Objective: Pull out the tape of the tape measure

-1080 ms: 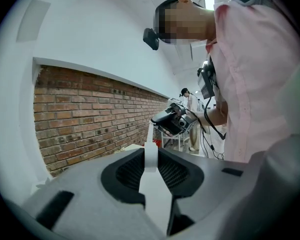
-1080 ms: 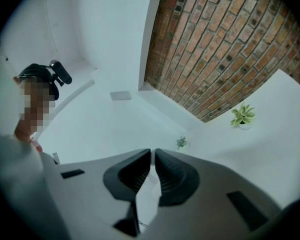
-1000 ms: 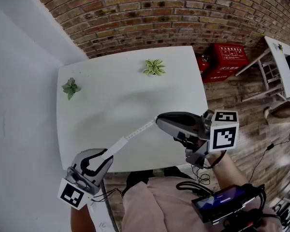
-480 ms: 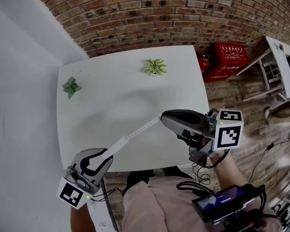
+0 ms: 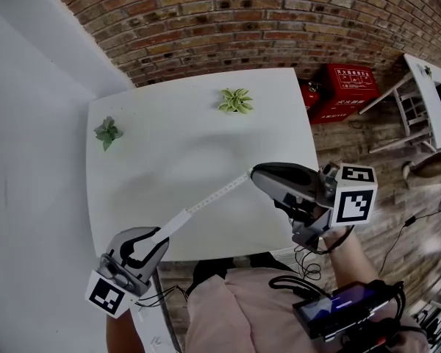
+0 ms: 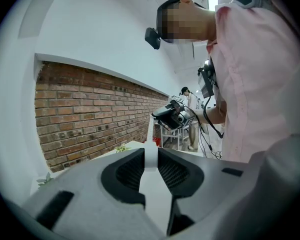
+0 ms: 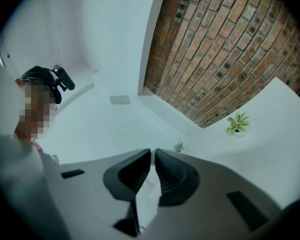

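A white tape measure case [image 5: 174, 224] sticks out of my left gripper [image 5: 160, 235] at the table's near edge, and the jaws are shut on it. In the left gripper view the case [image 6: 152, 184] fills the gap between the pads. A thin white tape [image 5: 213, 195] runs from it, up and to the right, to my right gripper [image 5: 253, 173]. That gripper is shut on the tape's end. In the right gripper view the jaws [image 7: 153, 153] nearly meet, with a white strip [image 7: 146, 186] between them.
The white table [image 5: 169, 145] carries a small green plant [image 5: 235, 101] at the back and another [image 5: 107, 132] at the left. A red box [image 5: 345, 90] stands on the floor to the right, beside white furniture [image 5: 426, 101]. A brick wall runs behind.
My right gripper has shifted slightly to the right, and the stretch of tape between the grippers has grown a little longer. The left gripper has stayed in place.
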`<act>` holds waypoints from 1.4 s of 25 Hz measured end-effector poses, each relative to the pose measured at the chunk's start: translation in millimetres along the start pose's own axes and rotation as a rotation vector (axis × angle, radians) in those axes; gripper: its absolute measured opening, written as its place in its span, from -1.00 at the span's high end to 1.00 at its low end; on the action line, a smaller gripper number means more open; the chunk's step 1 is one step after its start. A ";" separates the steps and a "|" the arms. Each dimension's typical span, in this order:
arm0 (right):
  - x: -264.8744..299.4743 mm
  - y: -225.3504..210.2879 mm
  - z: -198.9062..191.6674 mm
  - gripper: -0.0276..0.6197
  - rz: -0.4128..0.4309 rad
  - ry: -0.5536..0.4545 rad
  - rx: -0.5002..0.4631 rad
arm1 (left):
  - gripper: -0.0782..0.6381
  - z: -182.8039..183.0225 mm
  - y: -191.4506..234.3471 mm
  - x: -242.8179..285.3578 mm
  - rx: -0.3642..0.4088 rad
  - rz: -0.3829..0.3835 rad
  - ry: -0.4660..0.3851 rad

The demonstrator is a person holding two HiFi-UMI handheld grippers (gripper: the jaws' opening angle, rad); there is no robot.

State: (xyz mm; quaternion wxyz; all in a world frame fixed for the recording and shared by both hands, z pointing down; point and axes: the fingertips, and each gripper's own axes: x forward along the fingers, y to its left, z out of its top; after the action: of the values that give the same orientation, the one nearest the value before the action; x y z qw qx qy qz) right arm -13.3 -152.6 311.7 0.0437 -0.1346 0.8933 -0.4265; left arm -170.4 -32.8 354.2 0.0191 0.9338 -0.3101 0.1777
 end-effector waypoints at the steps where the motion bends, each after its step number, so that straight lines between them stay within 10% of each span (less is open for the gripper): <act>1: -0.3 -0.3 0.1 0.81 0.000 -0.001 0.000 | 0.54 -0.7 0.1 -0.5 -0.002 0.001 0.003; 35: -9.1 0.6 9.6 0.81 -0.005 -0.021 -0.017 | 0.54 -8.9 -0.6 -7.7 -0.021 0.003 0.039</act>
State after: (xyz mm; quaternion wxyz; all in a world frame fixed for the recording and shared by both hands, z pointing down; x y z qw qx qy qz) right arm -2.9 -156.9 304.9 0.0509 -0.1419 0.8960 -0.4177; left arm -178.6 -26.6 360.0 0.0348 0.9295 -0.3128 0.1924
